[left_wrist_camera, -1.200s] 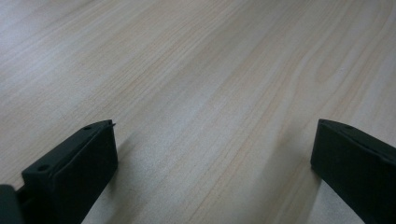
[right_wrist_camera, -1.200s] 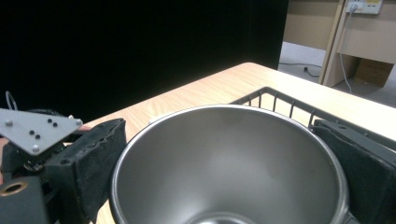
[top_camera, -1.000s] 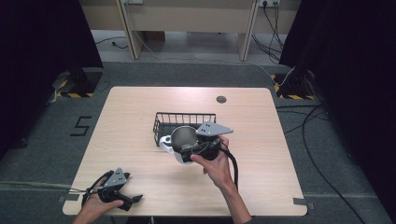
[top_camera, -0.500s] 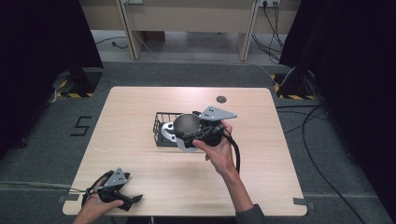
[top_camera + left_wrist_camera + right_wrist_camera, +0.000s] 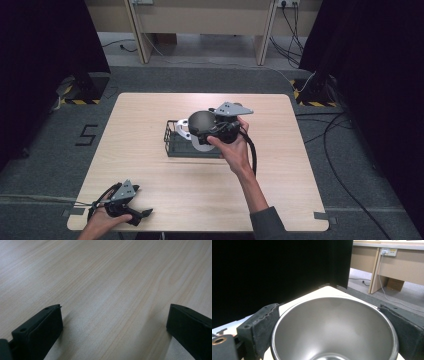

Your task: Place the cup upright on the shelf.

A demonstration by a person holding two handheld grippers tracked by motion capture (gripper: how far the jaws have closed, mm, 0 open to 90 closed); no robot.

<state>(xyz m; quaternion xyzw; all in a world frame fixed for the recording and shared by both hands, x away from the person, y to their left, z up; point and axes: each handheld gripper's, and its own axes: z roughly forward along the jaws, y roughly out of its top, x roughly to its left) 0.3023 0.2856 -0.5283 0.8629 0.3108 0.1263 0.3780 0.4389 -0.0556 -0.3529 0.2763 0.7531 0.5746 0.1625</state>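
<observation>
Holding a metal cup (image 5: 201, 123) in the right gripper (image 5: 212, 131), high view: the cup hangs in the air over the right half of a black wire basket (image 5: 176, 142), at about 12 o'clock from the worktop's (image 5: 150, 115) centre. A white thing (image 5: 200, 145), cup or dish, I can't tell which, sits in the basket just under the metal cup; the two look apart, but the overlap hides the gap. Cup mouth faces up and a bit toward the person, axis tilted, not upright. The right hand (image 5: 232, 147) comes in from 5 o'clock, so the basket lies straight ahead and below the cup. The left gripper (image 5: 131, 212) rests at 7 o'clock near the worktop's front edge, well apart from the basket. The right hand is clearly the nearer one.

Left gripper view: left gripper (image 5: 112, 327) jaws spread wide, nothing between them, bare worktop (image 5: 105, 285) ahead.

Right gripper view: the metal cup (image 5: 334, 327) sits between the jaws of the right gripper (image 5: 332, 335), mouth toward the camera, rim against both pads (image 5: 262, 325), so it's pinching the cup across its width. A worktop corner (image 5: 322, 291) shows beyond the rim.

Judgement: the next move turns on the drop line, cup above the basket's right end with the white thing in the way, so it wants free floor beside it.
</observation>
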